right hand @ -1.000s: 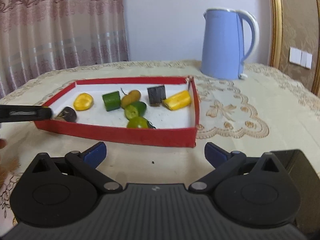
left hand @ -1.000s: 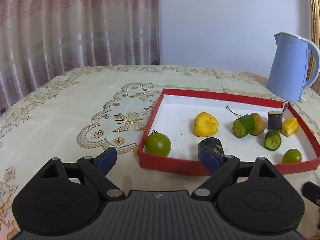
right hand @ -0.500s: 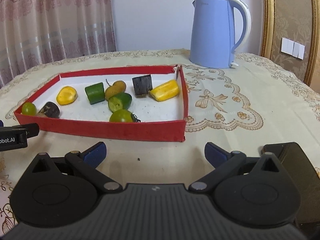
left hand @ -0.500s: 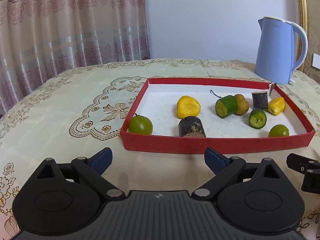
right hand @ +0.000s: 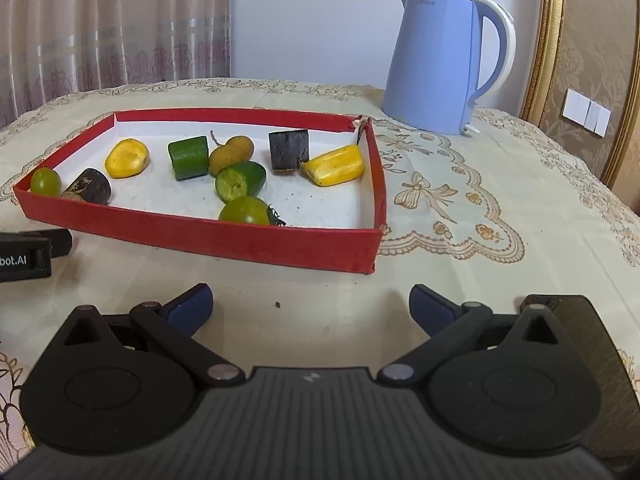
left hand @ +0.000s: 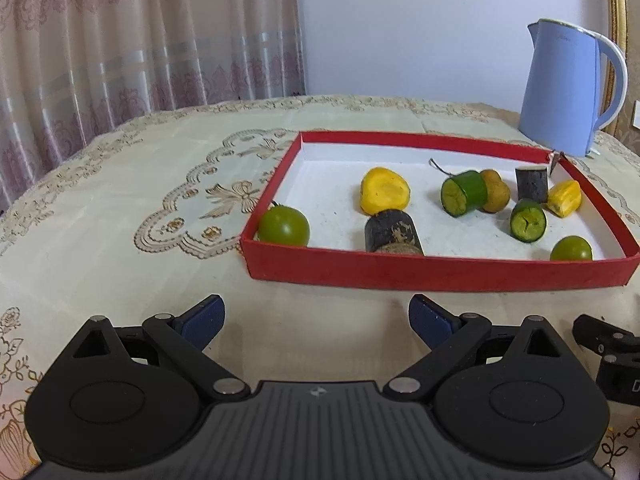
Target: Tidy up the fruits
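A red-walled tray [left hand: 440, 272] [right hand: 200, 236] with a white floor holds several fruit pieces. Inside lie a green tomato [left hand: 284, 225] at the near left corner, a dark cylinder [left hand: 392, 233] [right hand: 89, 190], a yellow piece [left hand: 384, 196] [right hand: 127, 158], two green cut cylinders [left hand: 464, 199] [left hand: 528, 221], a brown fruit [left hand: 496, 196], a dark block [right hand: 289, 149], a yellow wedge [right hand: 335, 165] and a second green tomato [right hand: 245, 210]. My left gripper [left hand: 316, 320] is open over the cloth before the tray. My right gripper [right hand: 310, 304] is open too, nothing between its fingers.
A blue kettle [left hand: 568, 88] [right hand: 444, 60] stands behind the tray's far right corner. The table wears a cream embroidered cloth [left hand: 120, 200]. A dark flat object [right hand: 600, 344] lies by my right gripper. A curtain [left hand: 140, 40] hangs behind.
My left gripper has pulled back out of the tray, leaving the dark cylinder lying by the front wall. The right gripper has drifted slightly; both stay open.
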Tool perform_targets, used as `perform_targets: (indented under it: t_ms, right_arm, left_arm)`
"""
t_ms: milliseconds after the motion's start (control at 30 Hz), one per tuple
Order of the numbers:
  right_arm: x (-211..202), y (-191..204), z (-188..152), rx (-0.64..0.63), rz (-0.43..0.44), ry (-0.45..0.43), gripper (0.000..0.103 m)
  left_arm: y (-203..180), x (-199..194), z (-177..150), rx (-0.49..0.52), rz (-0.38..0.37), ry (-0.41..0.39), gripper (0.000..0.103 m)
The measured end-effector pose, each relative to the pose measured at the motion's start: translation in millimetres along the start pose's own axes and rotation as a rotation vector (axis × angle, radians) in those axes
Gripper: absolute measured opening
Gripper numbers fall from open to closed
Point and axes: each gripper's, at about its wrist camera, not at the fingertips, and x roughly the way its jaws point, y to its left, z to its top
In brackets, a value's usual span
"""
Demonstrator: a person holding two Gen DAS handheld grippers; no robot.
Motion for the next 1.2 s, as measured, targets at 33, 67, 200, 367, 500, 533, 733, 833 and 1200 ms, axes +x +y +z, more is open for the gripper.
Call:
perform_targets:
  t_ms: [33, 67, 200, 367, 500, 533, 733, 833, 1200]
  right_arm:
    - [0.2, -0.4, 0.0, 0.002, 0.003, 0.001, 0.103]
    - [0.3, -0.7, 0.0, 0.004, 0.005, 0.002, 0.103]
    - [1.0, -1.8, 0.3, 0.008, 0.012, 0.006, 0.103]
    - [1.5, -2.8, 0.0, 0.016, 0.021, 0.011, 0.103]
    - [1.3, -2.9, -0.2, 0.017, 0.023, 0.011, 0.103]
    - [1.3, -2.9, -0.2, 0.017, 0.023, 0.011, 0.103]
    - [1.8, -3.1, -0.6, 0.02, 0.028, 0.013, 0.103]
    - [1.8, -3.1, -0.7, 0.02, 0.028, 0.013, 0.103]
    - [1.8, -3.3, -0.7, 0.021, 0.029, 0.013, 0.103]
  left_arm:
    - [-0.2, 0.5, -0.4, 0.002, -0.001, 0.006, 0.099]
    - [-0.8, 1.3, -0.5, 0.007, -0.002, 0.013, 0.099]
    - [-1.1, 3.8, -0.6, 0.009, 0.0, 0.03, 0.099]
    - [1.6, 5.2, -0.8, -0.01, -0.011, 0.041, 0.1]
    - [1.8, 5.3, -0.8, -0.004, -0.006, 0.039, 0.1]
    - [1.7, 5.5, -0.9, -0.003, -0.005, 0.039, 0.1]
    - [1.2, 5.6, -1.2, -0.003, -0.005, 0.039, 0.1]
    - [1.3, 5.6, -1.2, -0.003, -0.005, 0.039, 0.1]
    - [1.5, 5.6, -1.2, -0.004, -0.005, 0.039, 0.101]
